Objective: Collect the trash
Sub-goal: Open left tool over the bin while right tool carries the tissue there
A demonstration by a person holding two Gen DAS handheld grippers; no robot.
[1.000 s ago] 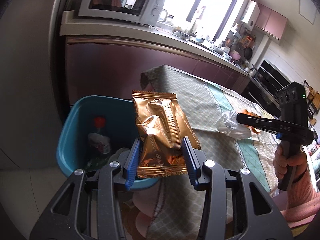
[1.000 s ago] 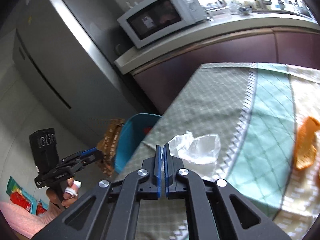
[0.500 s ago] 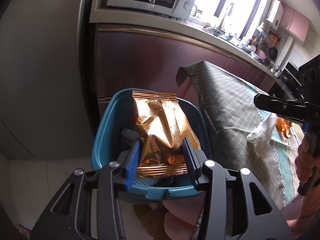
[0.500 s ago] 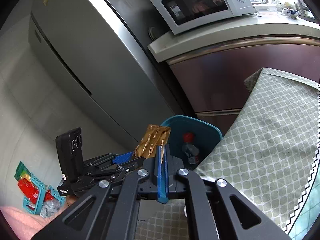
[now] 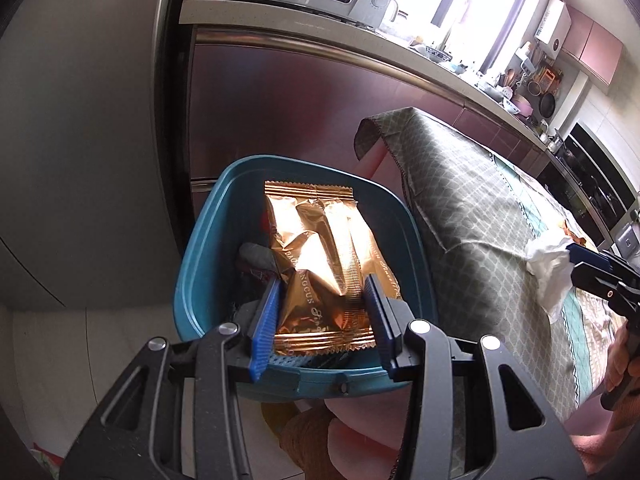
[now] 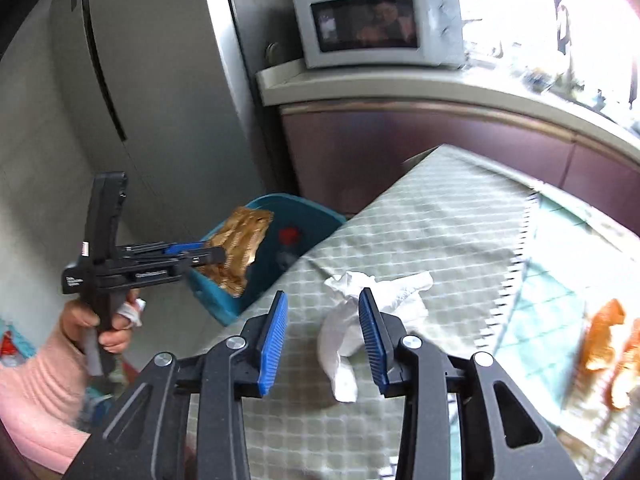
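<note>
Now over the bin (image 5: 200, 264), left gripper (image 5: 324, 316) angles down, seemingly clamping wrapper (image 5: 320, 264).

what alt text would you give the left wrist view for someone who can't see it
The left gripper holds a crinkled gold foil snack wrapper over an open teal bin that already has trash in it. To the right, on a table under a checked cloth, the right gripper reaches a crumpled white tissue.
</note>
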